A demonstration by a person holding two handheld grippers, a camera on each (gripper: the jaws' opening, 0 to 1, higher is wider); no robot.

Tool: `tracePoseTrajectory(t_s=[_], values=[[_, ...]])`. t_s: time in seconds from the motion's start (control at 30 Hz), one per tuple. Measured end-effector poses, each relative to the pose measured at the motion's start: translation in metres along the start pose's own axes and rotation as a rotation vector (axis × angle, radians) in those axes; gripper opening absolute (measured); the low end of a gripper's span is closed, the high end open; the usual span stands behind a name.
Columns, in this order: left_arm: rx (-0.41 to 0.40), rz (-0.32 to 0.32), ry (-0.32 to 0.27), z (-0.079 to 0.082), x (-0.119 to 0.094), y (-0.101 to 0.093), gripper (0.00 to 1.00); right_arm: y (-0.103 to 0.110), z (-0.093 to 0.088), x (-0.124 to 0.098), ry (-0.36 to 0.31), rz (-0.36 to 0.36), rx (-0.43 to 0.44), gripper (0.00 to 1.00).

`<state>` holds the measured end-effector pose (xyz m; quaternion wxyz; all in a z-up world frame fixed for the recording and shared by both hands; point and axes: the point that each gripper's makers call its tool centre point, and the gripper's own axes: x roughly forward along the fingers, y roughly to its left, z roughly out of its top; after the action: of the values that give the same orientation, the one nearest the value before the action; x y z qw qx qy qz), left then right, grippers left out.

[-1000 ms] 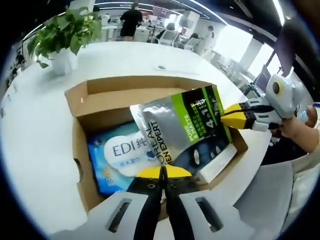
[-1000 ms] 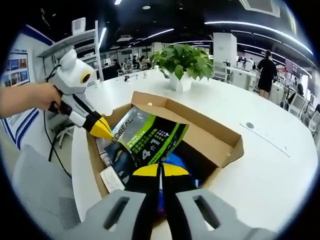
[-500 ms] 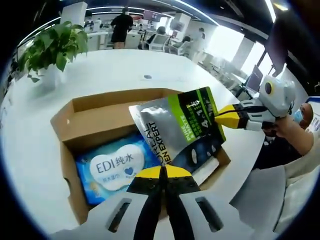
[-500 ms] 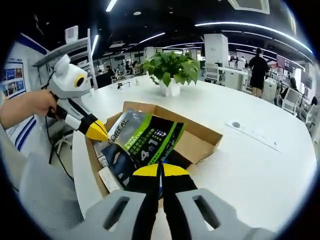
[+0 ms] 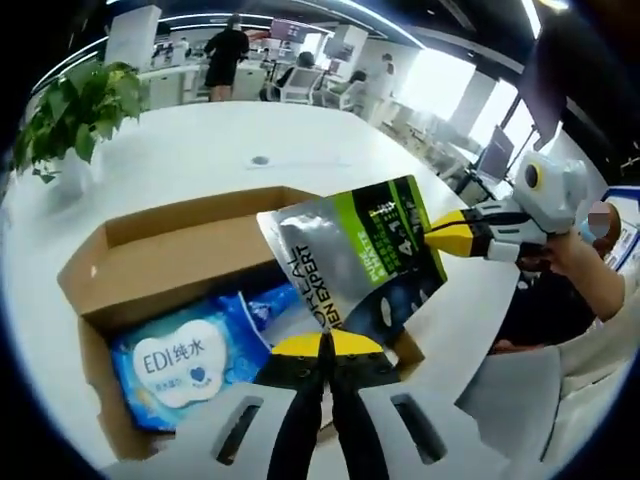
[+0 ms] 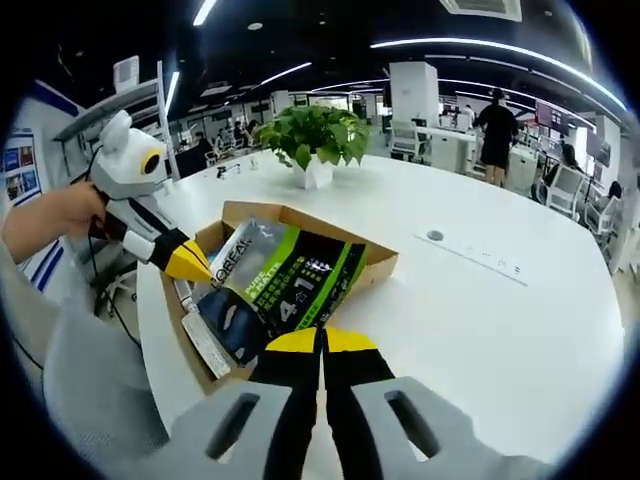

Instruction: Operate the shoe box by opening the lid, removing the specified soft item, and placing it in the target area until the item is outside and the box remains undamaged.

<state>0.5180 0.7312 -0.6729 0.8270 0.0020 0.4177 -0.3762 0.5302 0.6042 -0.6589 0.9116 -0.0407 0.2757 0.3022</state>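
Observation:
A silver, green and black L'Oreal Men Expert pouch (image 5: pixel 350 262) (image 6: pixel 285 285) hangs in the air above the open cardboard shoe box (image 5: pixel 150 245) (image 6: pixel 372 262). My left gripper (image 5: pixel 322 345) is shut on the pouch's lower edge; in the right gripper view it (image 6: pixel 205 272) bites the pouch's left corner. My right gripper (image 6: pixel 320 340) is shut on the opposite edge, and it (image 5: pixel 432 233) reaches in from the right in the left gripper view. A blue EDI wipes pack (image 5: pixel 175 360) lies inside the box, along with a flat white carton (image 6: pixel 205 345).
The box sits on a large white round table (image 5: pixel 200 150) (image 6: pixel 480 330) with a potted plant (image 5: pixel 70 110) (image 6: pixel 318 140) and a small round port (image 5: pixel 260 160) (image 6: pixel 434 236). A person's hands (image 5: pixel 580 255) (image 6: pixel 55 215) hold the grippers. People stand among desks far behind.
Both grippers have raised the pouch higher and carried it away from the box, which now looks smaller and farther off. Both grips stay shut on the pouch.

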Motion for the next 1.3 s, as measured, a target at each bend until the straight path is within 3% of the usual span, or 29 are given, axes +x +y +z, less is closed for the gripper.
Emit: tracePoseTrajectory(t_s=[0.83,1.3], values=[[0.086,-0.092,0.039,0.018,0.055,-0.05,0.0,-0.06,-0.035,-0.037,0.061,-0.096,0.036,0.0],[0.146,-0.127,0.091,0.018,0.087,-0.074,0.0,-0.091,-0.058,-0.045,0.097,-0.148,0.065,0.0]])
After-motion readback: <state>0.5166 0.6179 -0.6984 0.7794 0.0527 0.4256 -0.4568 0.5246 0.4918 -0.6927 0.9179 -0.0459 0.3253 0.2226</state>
